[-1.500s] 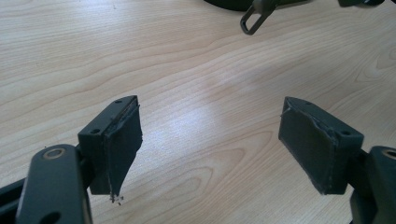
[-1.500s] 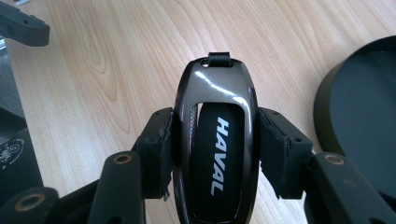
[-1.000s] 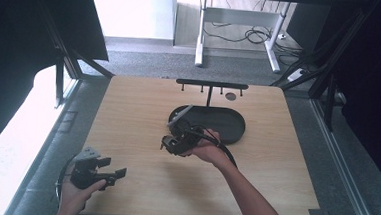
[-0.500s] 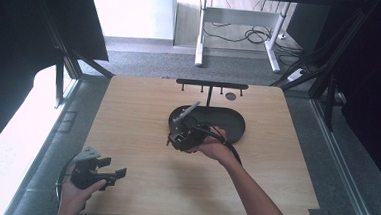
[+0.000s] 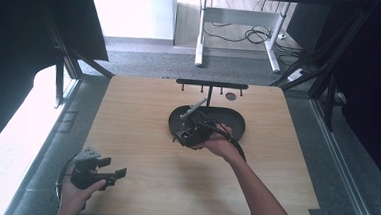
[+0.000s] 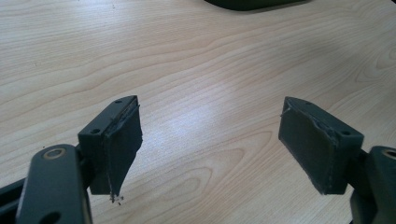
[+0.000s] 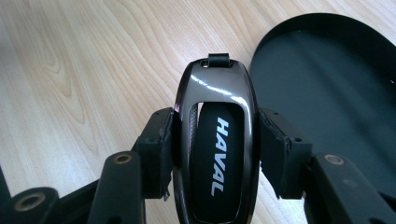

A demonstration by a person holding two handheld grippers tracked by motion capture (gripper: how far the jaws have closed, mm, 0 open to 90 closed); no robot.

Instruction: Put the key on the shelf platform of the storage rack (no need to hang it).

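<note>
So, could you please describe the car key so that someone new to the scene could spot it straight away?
Start at the wooden table and find the black oval tray near its middle. At the tray's left end, the right claw grips the car key: a glossy dark fob with white HAVAL lettering and a small loop on top.

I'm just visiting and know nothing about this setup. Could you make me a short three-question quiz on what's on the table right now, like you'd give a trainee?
1. True or false: the right gripper is shut on a key fob.
2. Which word is printed on the fob? A) HONDA B) HAVAL C) VOLVO
3. Fill in: the left gripper has its jaws ____ over bare table.

Key
1. True: both pads press the fob's sides.
2. B.
3. Open, with nothing between them. In the high view it sits at the table's near left corner, far from the black tray.
</note>
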